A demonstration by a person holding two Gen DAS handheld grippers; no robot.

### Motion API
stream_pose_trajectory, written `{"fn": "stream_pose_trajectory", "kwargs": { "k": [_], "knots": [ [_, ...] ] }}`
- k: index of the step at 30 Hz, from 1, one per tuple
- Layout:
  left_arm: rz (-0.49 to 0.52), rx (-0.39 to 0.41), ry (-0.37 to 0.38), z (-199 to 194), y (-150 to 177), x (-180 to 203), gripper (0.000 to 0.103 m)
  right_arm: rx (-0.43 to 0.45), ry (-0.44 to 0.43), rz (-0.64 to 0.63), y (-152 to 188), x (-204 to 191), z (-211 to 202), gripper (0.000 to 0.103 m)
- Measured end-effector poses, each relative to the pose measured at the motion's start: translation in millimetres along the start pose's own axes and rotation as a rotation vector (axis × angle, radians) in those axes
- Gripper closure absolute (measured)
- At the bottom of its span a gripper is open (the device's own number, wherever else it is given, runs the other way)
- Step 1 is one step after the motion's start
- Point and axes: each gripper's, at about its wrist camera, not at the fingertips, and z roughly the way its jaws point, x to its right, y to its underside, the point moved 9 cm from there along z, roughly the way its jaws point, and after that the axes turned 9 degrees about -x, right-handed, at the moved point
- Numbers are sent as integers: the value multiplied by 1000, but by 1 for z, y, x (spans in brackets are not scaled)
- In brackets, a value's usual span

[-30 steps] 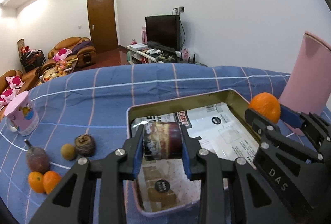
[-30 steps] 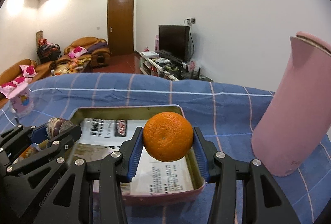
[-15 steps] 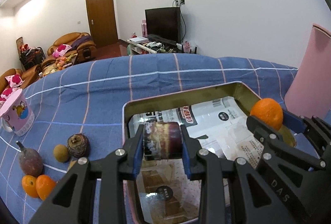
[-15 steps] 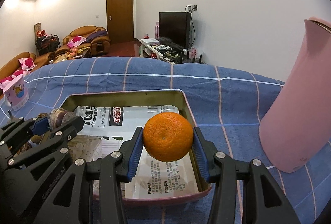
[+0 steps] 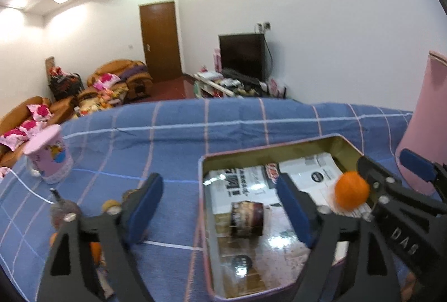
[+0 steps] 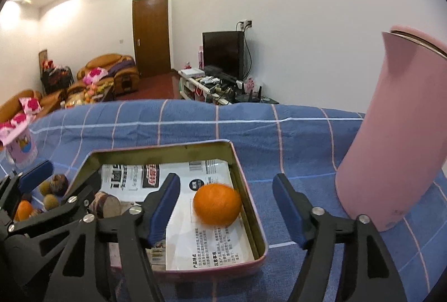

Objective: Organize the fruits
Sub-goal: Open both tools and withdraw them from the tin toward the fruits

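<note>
Pink cup (image 5: 50, 157) far left on blue checked desk (image 5: 173, 140), loose fruits (image 6: 53, 190) beside it, left tongs (image 5: 220, 207) opening, dark round fruit (image 5: 247, 218) in tin tray (image 6: 248, 207), right tongs (image 6: 226, 207) opening, free orange (image 6: 218, 204) in tray, pink jug (image 6: 391, 134) right.

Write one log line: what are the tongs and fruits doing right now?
left tongs: opening, nothing gripped | right tongs: opening, nothing gripped | round orange fruit: in rectangular metal tin tray | dark brown cut fruit: in tray
</note>
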Motion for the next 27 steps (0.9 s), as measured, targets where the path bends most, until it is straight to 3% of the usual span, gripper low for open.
{"fn": "stream_pose_trajectory", "kwargs": {
  "k": [3,6,11,27],
  "knots": [
    [-5,53,-32,-12,-4,-8,0,63,-22,35,-6,3,-14,30],
    [12,68,-54,-15,-4,-10,0,135,-43,72,-10,7,-28,17],
    [21,83,-74,-21,0,-17,0,204,-15,70,-12,7,-37,15],
    [-30,51,-39,-26,16,-41,0,167,-9,69,-1,-4,-31,15]
  ]
}}
